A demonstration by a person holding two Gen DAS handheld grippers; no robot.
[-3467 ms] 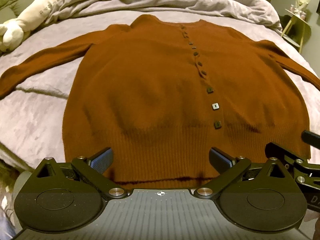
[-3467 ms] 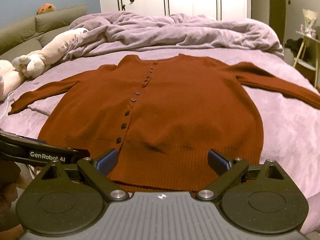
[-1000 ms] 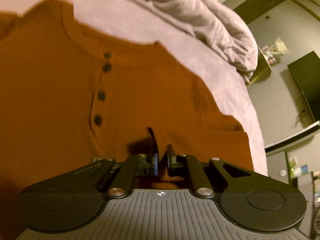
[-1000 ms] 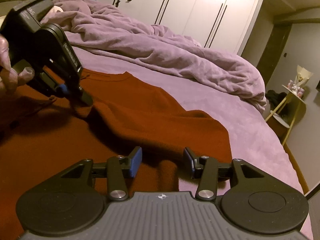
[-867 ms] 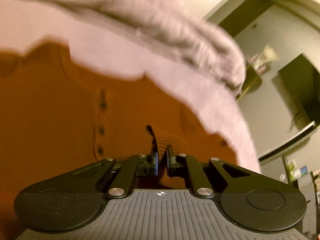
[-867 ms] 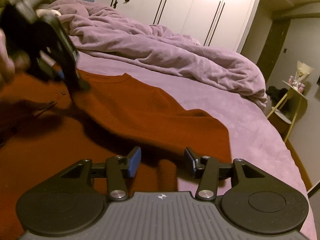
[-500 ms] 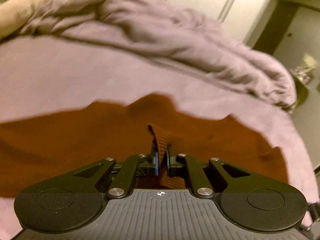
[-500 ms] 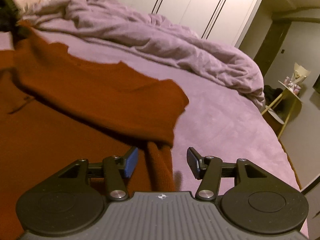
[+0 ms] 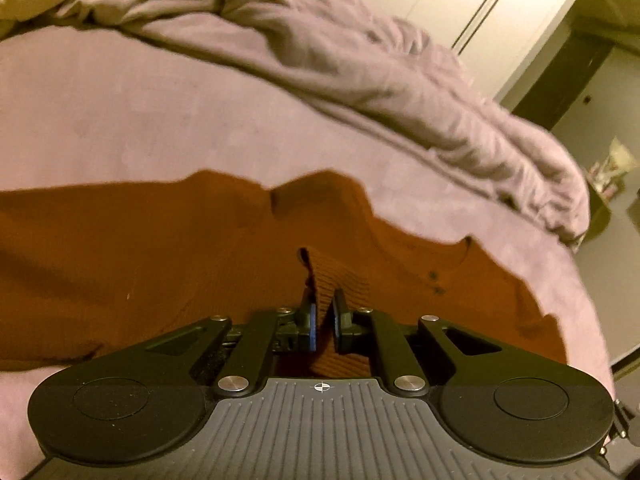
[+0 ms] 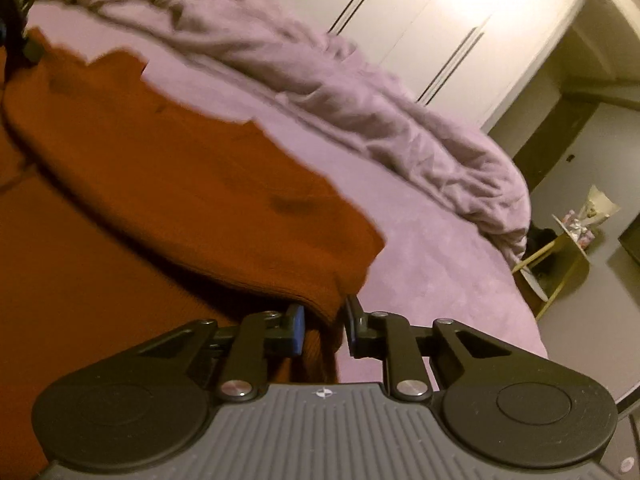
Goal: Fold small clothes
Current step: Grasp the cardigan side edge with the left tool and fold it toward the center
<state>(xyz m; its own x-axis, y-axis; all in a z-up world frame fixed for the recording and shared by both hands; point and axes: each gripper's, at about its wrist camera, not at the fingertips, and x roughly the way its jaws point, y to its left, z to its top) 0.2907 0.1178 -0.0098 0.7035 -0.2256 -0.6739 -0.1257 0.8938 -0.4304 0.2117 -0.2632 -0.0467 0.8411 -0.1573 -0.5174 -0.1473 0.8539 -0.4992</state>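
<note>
A rust-brown buttoned cardigan lies on the purple bed, its lower part folded up over the body. My left gripper is shut on the ribbed hem, held above the neckline. In the right wrist view the folded cardigan fills the left side. My right gripper has its jaws close around the hem corner, pinching a thick fold of the knit. The left gripper's black body shows at that view's far left edge.
A crumpled purple duvet lies across the bed's far side. White wardrobe doors stand behind it. A small side table stands beyond the bed's right edge. Bare purple sheet lies right of the cardigan.
Both grippers have carried the hem up over the body toward the neckline. The right gripper's jaws have narrowed onto the hem corner. The left gripper stayed shut on the hem.
</note>
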